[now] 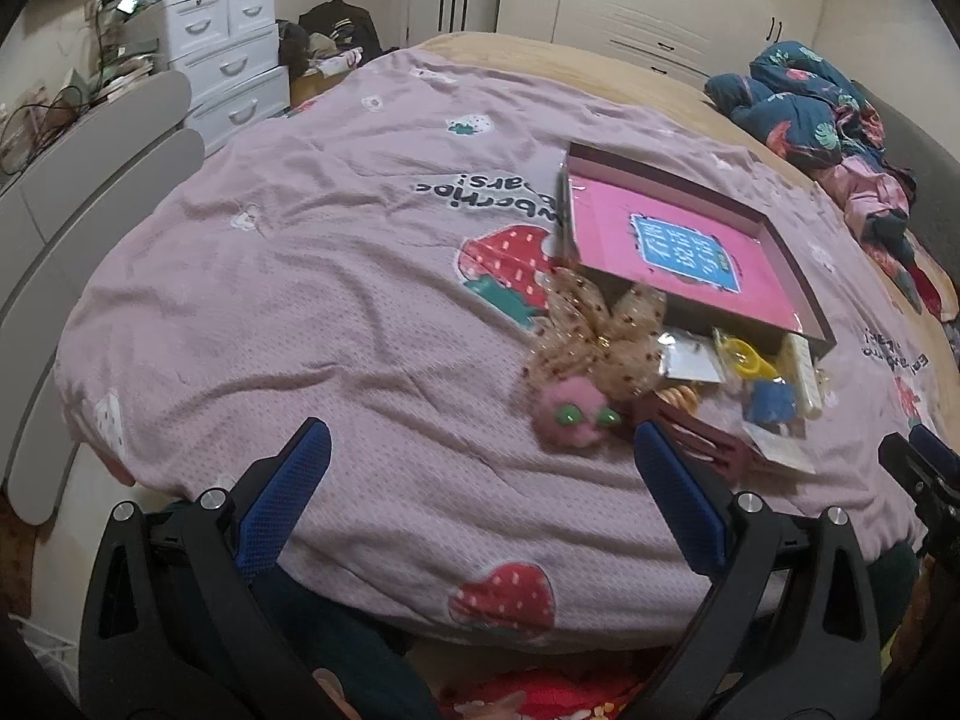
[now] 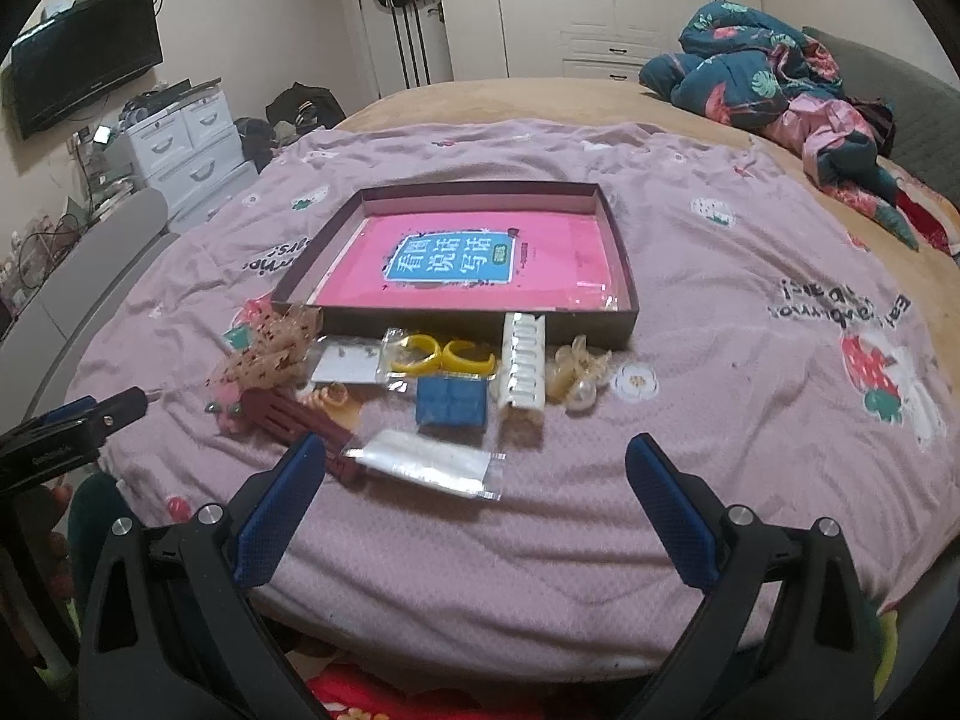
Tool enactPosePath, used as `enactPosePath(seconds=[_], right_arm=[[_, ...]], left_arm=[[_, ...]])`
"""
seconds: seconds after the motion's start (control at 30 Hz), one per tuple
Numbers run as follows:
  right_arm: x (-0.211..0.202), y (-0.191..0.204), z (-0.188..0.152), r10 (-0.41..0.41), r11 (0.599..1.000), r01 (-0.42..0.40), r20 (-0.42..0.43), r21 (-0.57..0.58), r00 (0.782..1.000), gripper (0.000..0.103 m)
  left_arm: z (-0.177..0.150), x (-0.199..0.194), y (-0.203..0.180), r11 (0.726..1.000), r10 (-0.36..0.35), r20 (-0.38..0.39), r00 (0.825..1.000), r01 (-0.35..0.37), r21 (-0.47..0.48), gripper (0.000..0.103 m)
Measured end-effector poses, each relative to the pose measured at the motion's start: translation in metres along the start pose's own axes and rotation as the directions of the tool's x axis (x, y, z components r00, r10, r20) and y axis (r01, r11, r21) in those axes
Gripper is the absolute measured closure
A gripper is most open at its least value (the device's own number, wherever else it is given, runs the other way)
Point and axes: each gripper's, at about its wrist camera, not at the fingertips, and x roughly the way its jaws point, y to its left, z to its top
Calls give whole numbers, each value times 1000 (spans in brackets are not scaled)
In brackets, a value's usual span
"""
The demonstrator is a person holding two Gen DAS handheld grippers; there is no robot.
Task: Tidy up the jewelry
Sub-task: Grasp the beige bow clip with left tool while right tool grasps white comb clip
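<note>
The bed (image 2: 690,276), spread with a pink strawberry-print quilt, carries everything; it lies ahead of and below both tools. Farthest ahead of the right tool (image 2: 474,468) sits the shallow box (image 2: 621,252), open side up with a pink booklet (image 2: 456,264) flat on its floor, most likely the place meant to receive the pieces, since nothing else is in it yet.

Along the box's near wall, between it and the right tool, the jewelry lies in a loose row, apparently laid out within easy reach for picking one by one: a white comb clip (image 2: 523,360) upright against the wall, a maroon hair clip (image 2: 300,420) toward the left finger, a clear packet (image 2: 429,462) nearest the tips, a blue square box (image 2: 451,401), a bagged pair of yellow rings (image 2: 441,355), pearl pieces (image 2: 579,381), and a spotted gauze bow (image 2: 270,354) with a pink fuzzy charm (image 1: 570,414).

The right tool hangs wide apart and empty, short of the packet. The left tool (image 1: 480,456) is likewise wide and empty, the charm and maroon clip just beyond its right finger.
</note>
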Motion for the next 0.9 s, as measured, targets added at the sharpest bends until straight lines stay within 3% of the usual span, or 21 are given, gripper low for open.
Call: enactPosePath(seconds=[0.27, 0.6, 0.67, 0.83, 0.9], right_arm=[[17, -11, 17, 11, 1000, -11, -5, 25, 1000, 4], [42, -32, 33, 6, 997, -4, -27, 77, 1000, 6], [50, -35, 34, 14, 996, -10, -48, 85, 999, 25], [76, -39, 30, 83, 990, -67, -124, 127, 989, 47], [83, -38, 29, 94, 988, -76, -139, 132, 986, 53]], left_arm=[[18, 18, 0, 1000, -21, -29, 999, 21, 10, 8], [42, 56, -34, 987, -120, -89, 989, 129, 94, 8], [44, 66, -39, 983, -138, -108, 985, 149, 105, 8], [43, 91, -46, 975, -175, -155, 972, 193, 113, 10], [41, 99, -45, 971, -195, -175, 965, 215, 104, 17]])
